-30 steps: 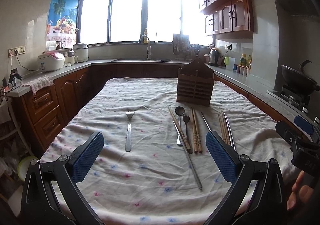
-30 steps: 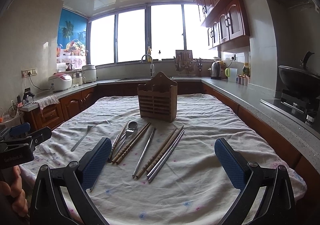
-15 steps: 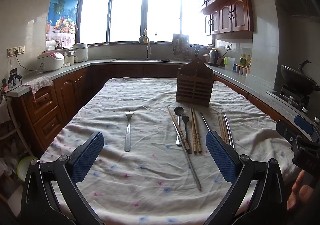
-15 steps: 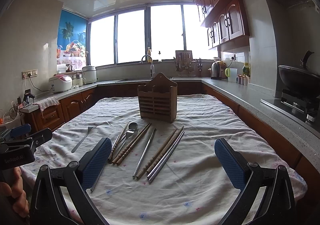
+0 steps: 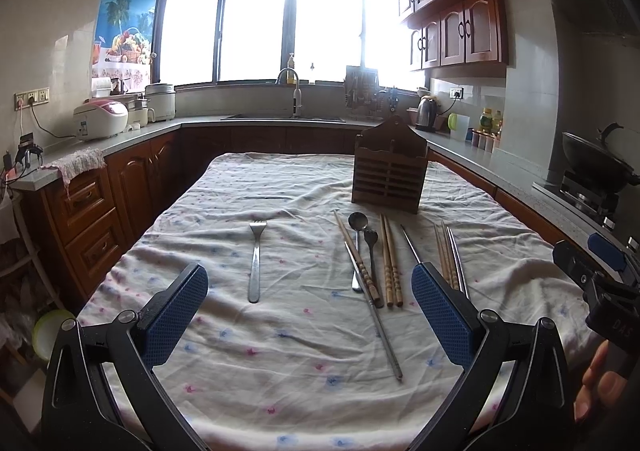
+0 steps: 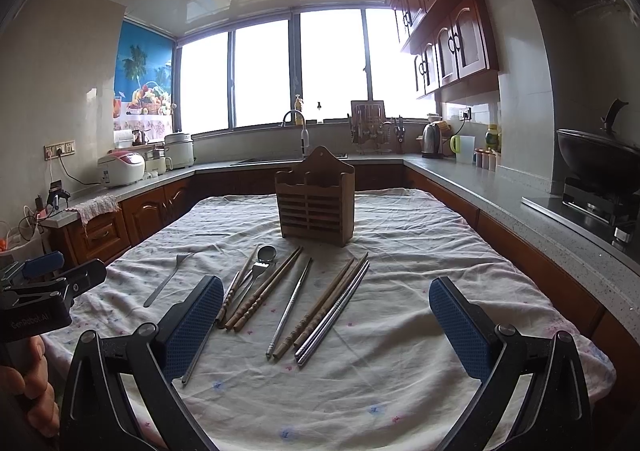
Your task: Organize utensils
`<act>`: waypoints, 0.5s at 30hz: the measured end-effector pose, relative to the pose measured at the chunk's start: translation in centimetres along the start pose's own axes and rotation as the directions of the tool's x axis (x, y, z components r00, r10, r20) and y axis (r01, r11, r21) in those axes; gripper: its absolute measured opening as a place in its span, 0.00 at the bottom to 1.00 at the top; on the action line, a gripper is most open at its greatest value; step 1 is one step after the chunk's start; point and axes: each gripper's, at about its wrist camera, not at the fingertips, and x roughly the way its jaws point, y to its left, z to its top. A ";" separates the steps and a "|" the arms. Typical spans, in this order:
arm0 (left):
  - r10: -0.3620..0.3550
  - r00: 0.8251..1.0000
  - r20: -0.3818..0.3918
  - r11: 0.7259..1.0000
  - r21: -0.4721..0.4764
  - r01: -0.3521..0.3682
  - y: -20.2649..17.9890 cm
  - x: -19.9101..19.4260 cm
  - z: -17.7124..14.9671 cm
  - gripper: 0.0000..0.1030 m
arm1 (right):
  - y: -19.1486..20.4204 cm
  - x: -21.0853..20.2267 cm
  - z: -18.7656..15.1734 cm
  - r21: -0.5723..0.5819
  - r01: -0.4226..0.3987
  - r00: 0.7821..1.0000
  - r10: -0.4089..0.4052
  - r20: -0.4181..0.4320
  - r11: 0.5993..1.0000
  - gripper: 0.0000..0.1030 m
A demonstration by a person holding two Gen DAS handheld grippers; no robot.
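Two handheld grippers hover with jaws spread wide and holding nothing, above a cloth-covered table point(image 5: 224, 211) laid with utensils.

Seen from the left gripper point(image 5: 310, 301), a fork point(image 5: 256, 257) lies alone at 11 o'clock; a spoon point(image 5: 357, 225), a smaller fork and wooden chopsticks point(image 5: 390, 263) sit at 1 o'clock, with a slatted wooden holder point(image 5: 387, 175) upright beyond them. From the right gripper point(image 6: 326, 311), metal chopsticks point(image 6: 334, 313) lie at 12 o'clock.

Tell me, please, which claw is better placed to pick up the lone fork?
Left, probably. The fork lies straight ahead between the open left claw's pads, apart from the other cutlery. From the right claw it sits off to the far left side.
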 end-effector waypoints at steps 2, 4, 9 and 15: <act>-0.005 1.000 -0.013 1.000 -0.001 0.005 0.0 0.3 0.0 1.00 | 0.0 0.0 0.1 0.006 -0.002 1.000 0.002 -0.002 1.000 1.00; -0.016 0.999 -0.029 1.000 -0.007 0.016 0.2 0.7 -0.1 1.00 | 0.1 0.1 0.2 0.010 -0.003 1.000 0.003 -0.003 1.000 1.00; -0.028 0.998 -0.061 0.999 -0.024 0.027 0.4 1.6 -0.1 1.00 | 0.1 0.4 0.4 0.018 -0.011 1.000 0.011 -0.013 1.000 1.00; -0.065 0.991 -0.119 0.996 -0.075 0.057 1.2 3.5 0.6 1.00 | -0.7 1.8 0.7 0.055 -0.023 0.998 0.026 -0.058 0.998 1.00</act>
